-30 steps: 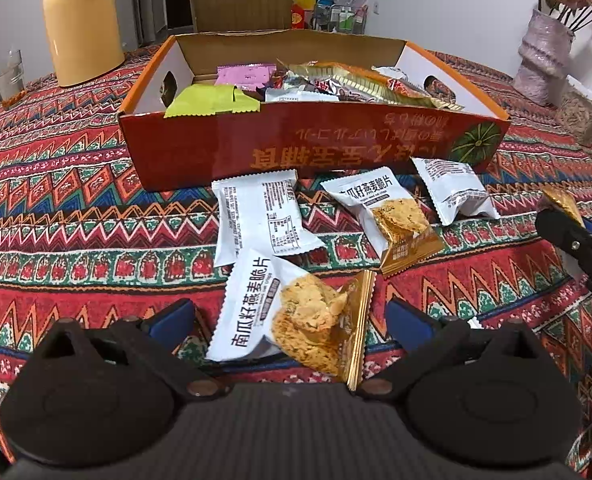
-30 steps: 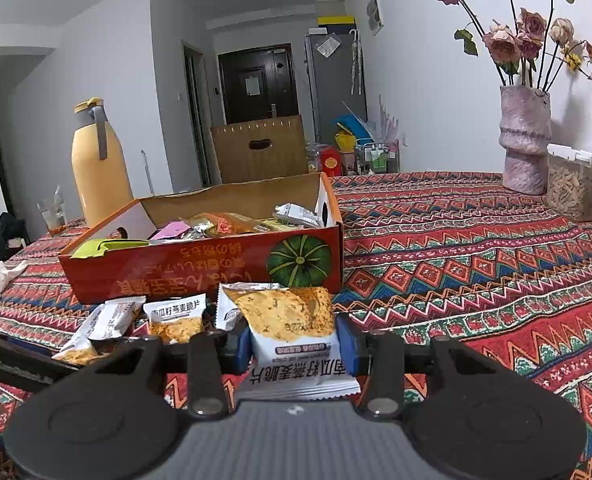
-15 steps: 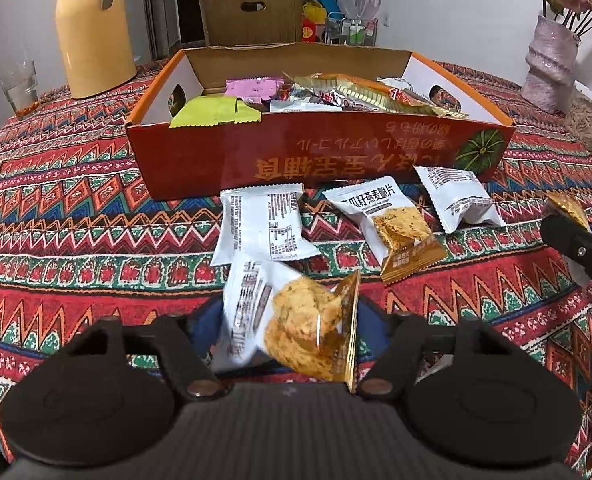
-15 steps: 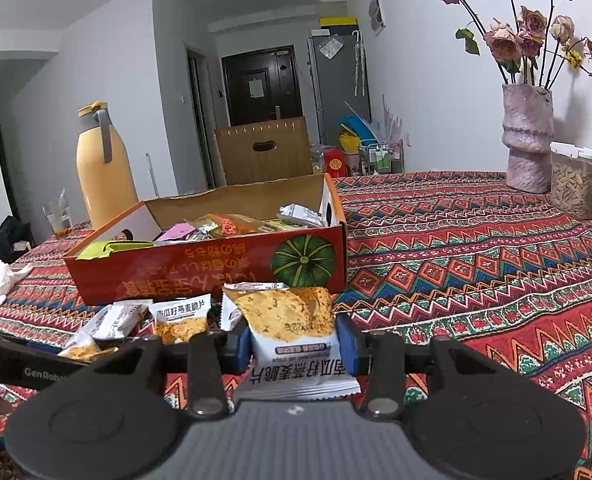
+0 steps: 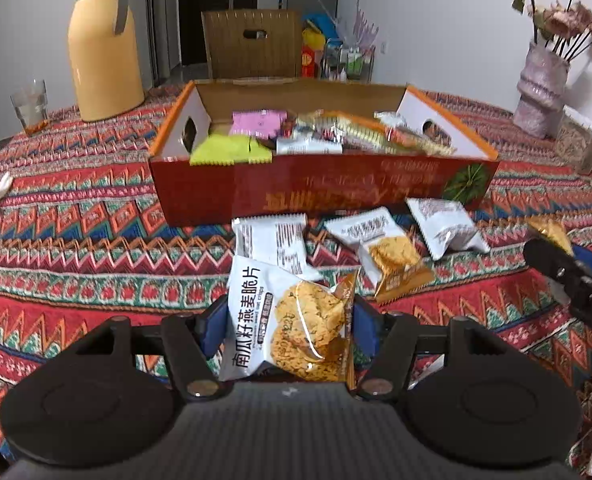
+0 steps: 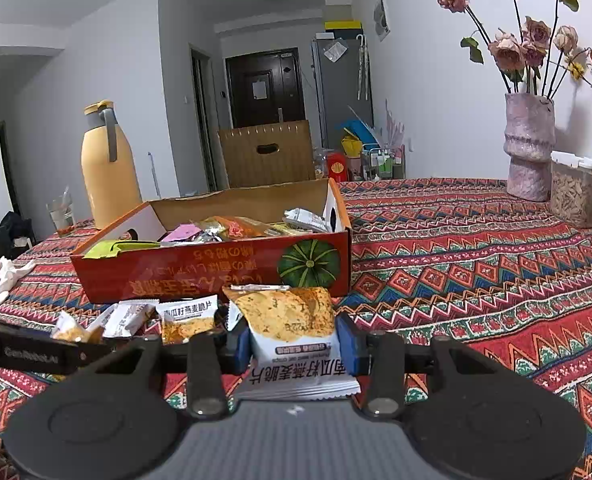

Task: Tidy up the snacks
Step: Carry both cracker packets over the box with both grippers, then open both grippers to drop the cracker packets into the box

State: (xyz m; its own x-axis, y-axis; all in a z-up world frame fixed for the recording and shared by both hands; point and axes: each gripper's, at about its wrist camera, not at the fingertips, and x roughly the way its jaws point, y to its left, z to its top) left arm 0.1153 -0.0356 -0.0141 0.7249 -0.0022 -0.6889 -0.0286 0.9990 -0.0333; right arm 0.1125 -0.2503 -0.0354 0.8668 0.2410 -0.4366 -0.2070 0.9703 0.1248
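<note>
Oat crisp packet (image 5: 287, 316) is clamped in left gripper (image 5: 285, 324), whose jaws have just been closing on it, lifted off the tablecloth (image 5: 75, 248). Second oat crisp packet (image 6: 291, 332) is pinched by right gripper (image 6: 293, 346). Both are held at the near side of the orange snack box (image 5: 320, 188); three packets (image 5: 271, 240) are left there.

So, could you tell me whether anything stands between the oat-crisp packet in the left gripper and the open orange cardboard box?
Nothing blocks it. The left gripper has just closed on the white oat-crisp packet; only three flat packets lie on the cloth before the orange cardboard box, whose top is open.
</note>
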